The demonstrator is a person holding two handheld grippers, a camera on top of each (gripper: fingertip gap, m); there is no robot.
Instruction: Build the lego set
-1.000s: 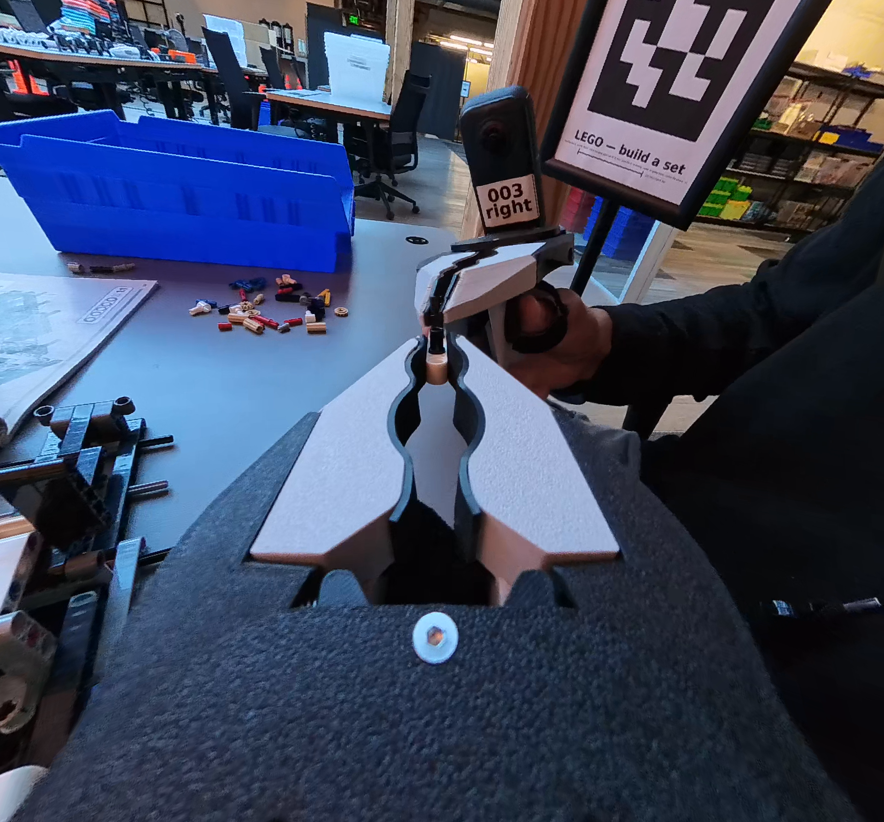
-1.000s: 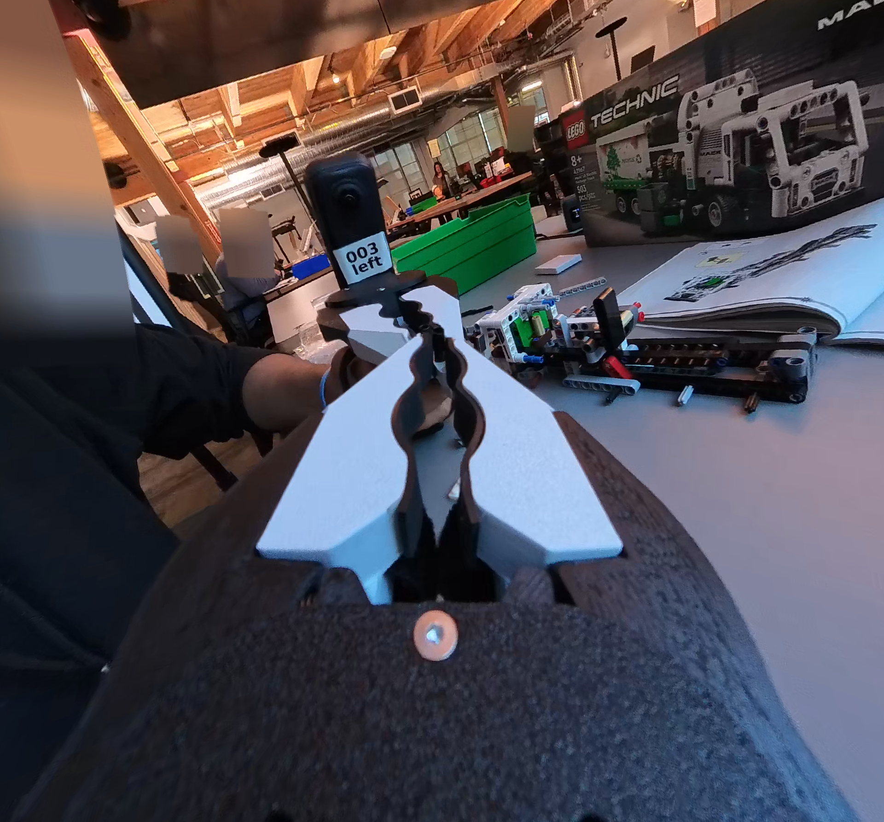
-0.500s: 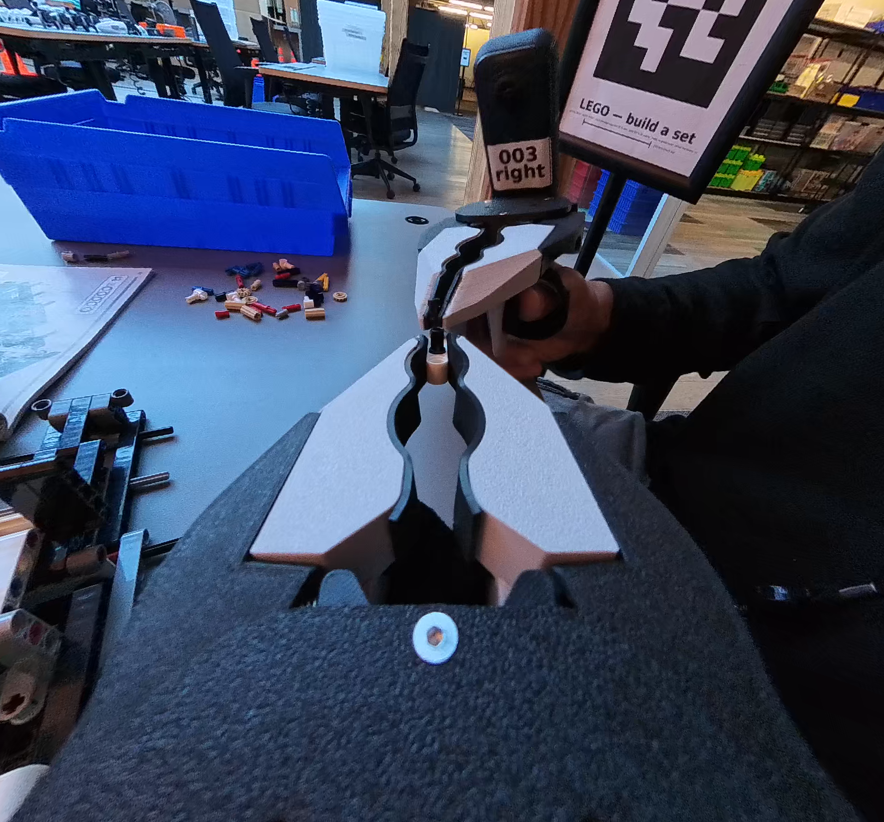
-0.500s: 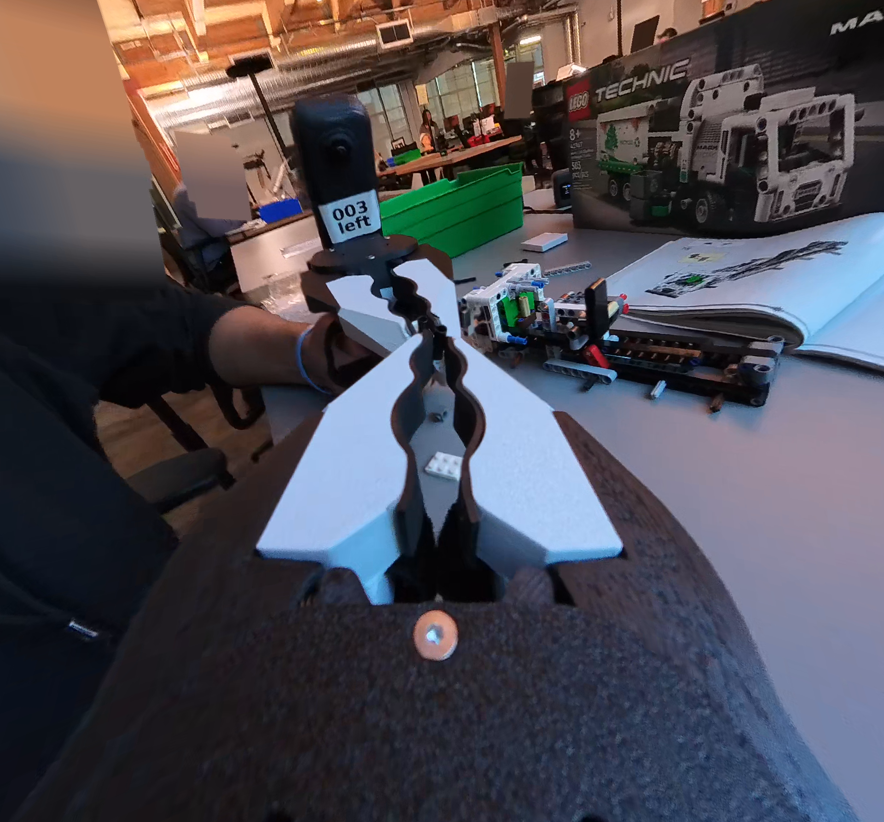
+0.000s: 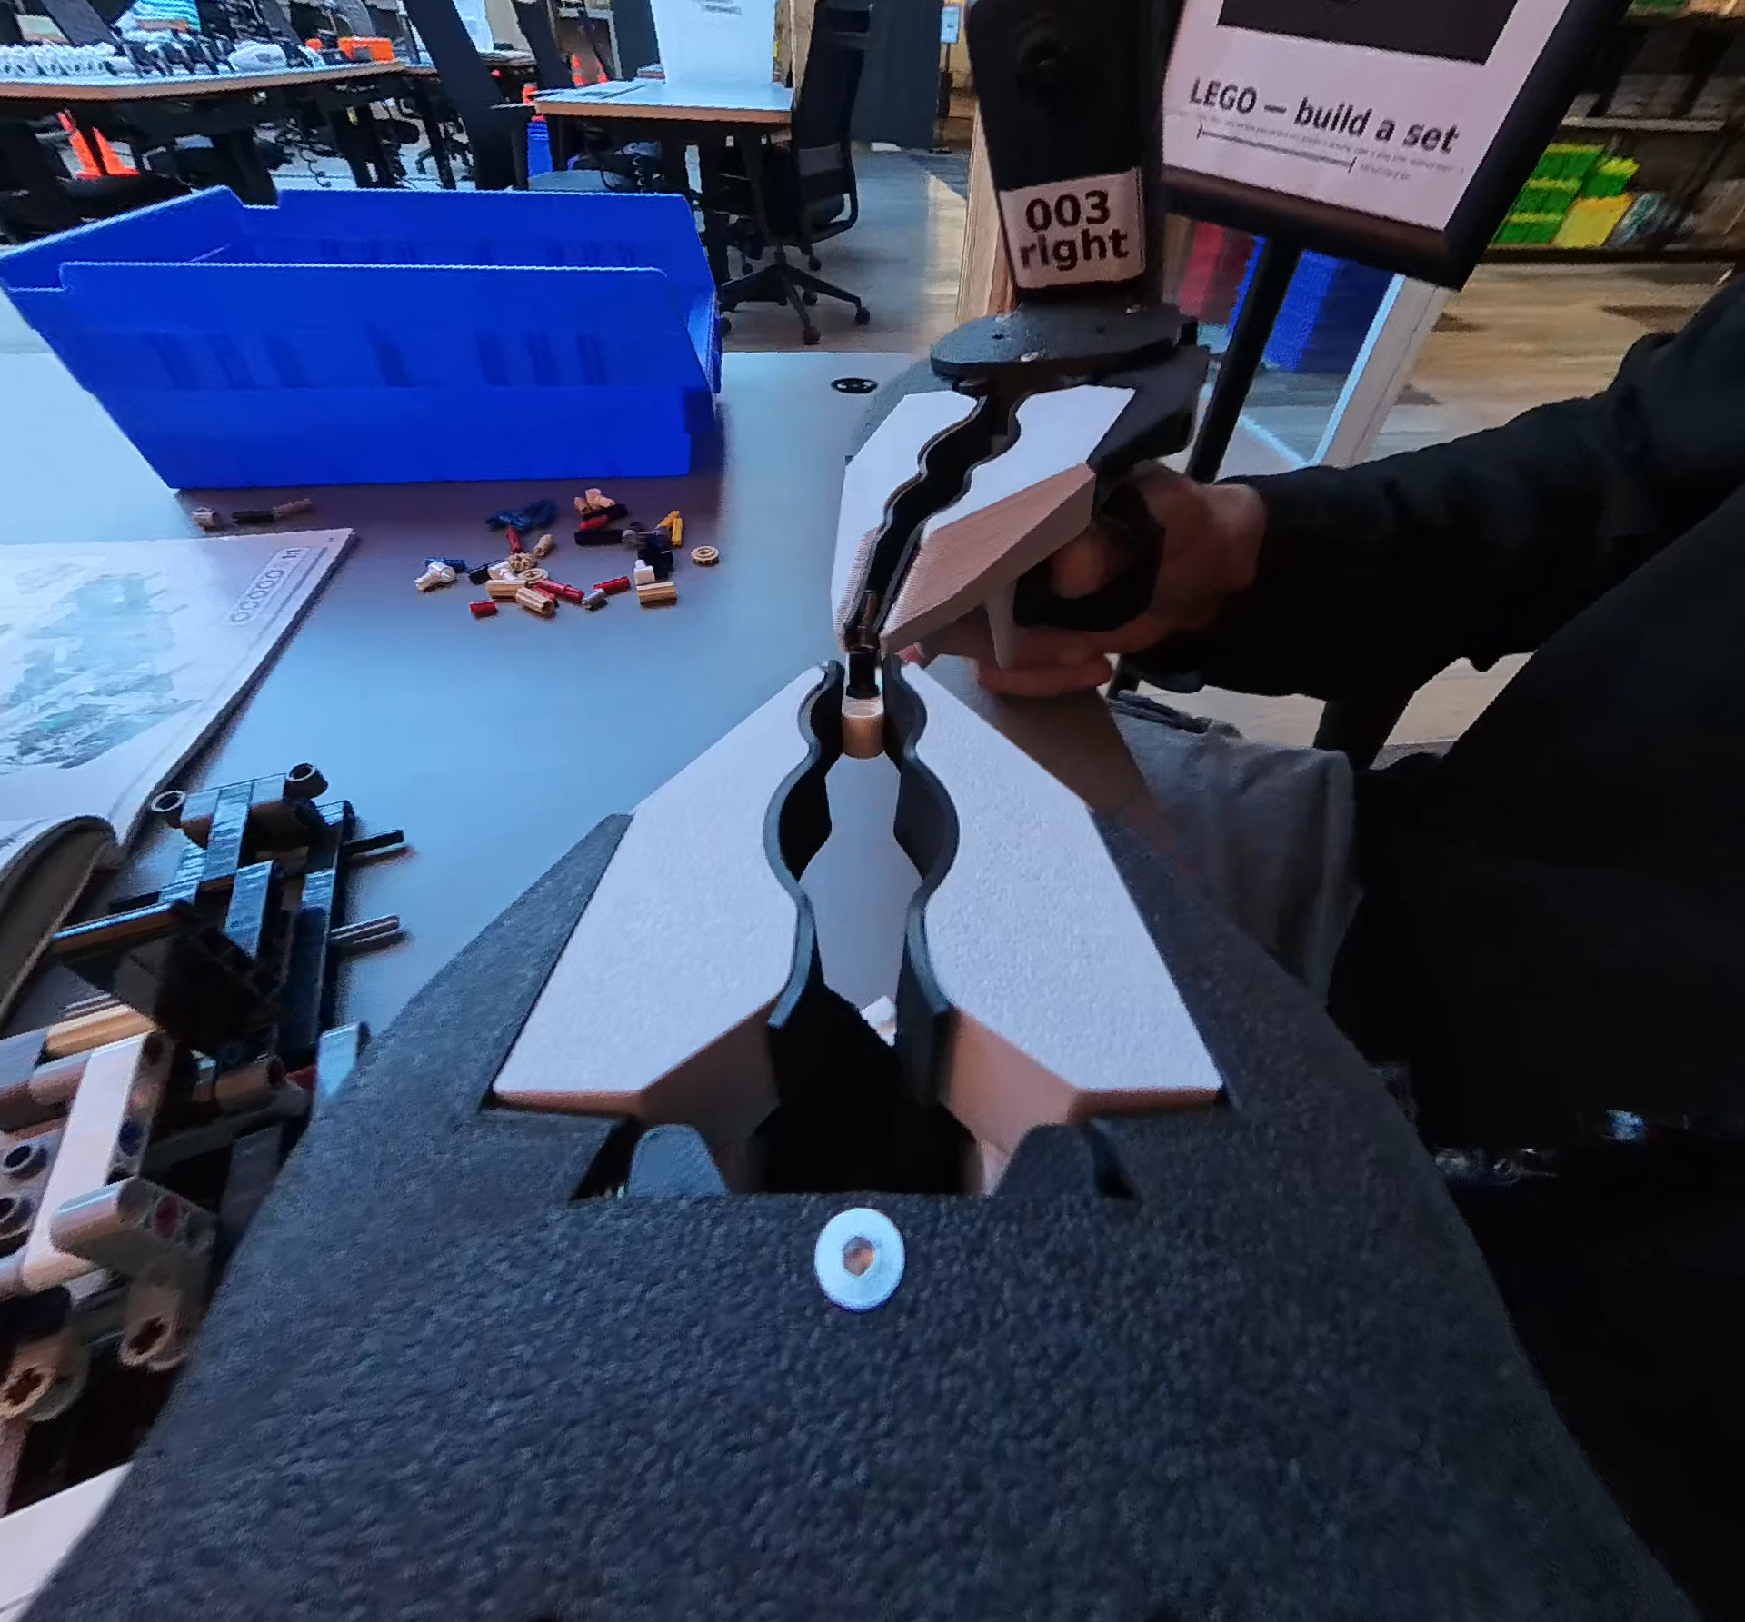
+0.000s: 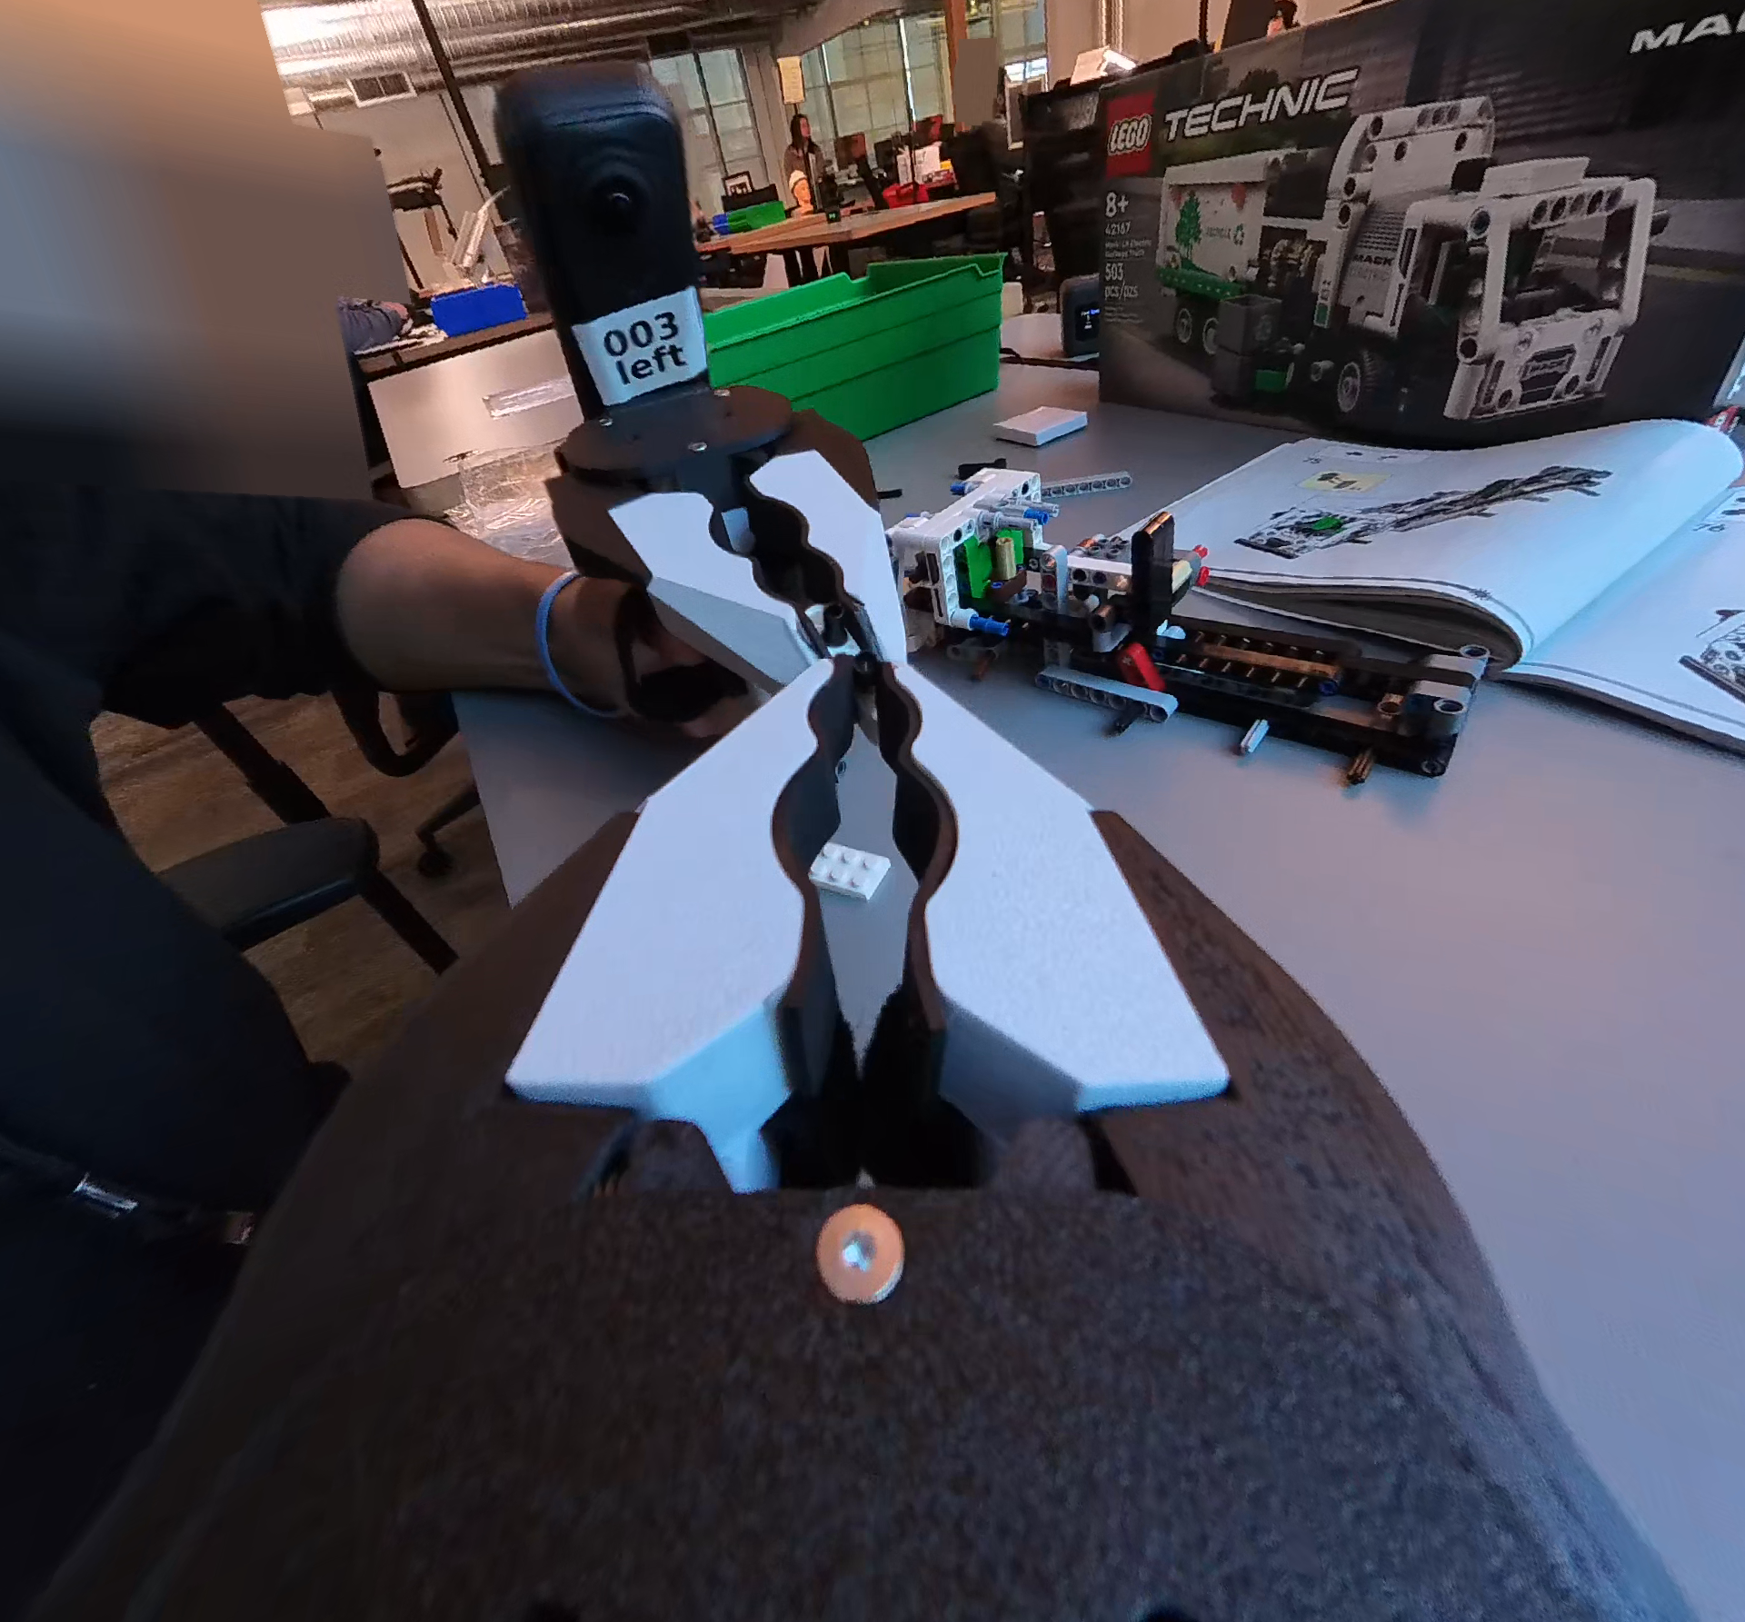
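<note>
My left gripper (image 5: 861,701) is shut on a short tan sleeve (image 5: 861,729), held above the table. My right gripper (image 5: 865,619) comes down from above, tip to tip with it, shut on a small black pin (image 5: 861,670) whose end sits in the sleeve's top. In the right wrist view my right gripper (image 6: 861,668) meets the left gripper (image 6: 837,629) the same way. The part-built truck model (image 6: 1133,623) lies on the grey table behind them and shows at the left of the left wrist view (image 5: 189,963).
An open instruction booklet (image 6: 1511,557) and the set's box (image 6: 1416,208) lie to the right, with a green bin (image 6: 869,340) behind. A white plate (image 6: 850,870) lies under my right fingers. Loose pieces (image 5: 567,566), a blue bin (image 5: 378,368) and a sign stand (image 5: 1397,38) stand ahead. The grippers are tip to tip, or close to it.
The right gripper has come closer and tipped steeper over the left gripper's tips. Both grippers stay shut, and the pin stays at the sleeve.
</note>
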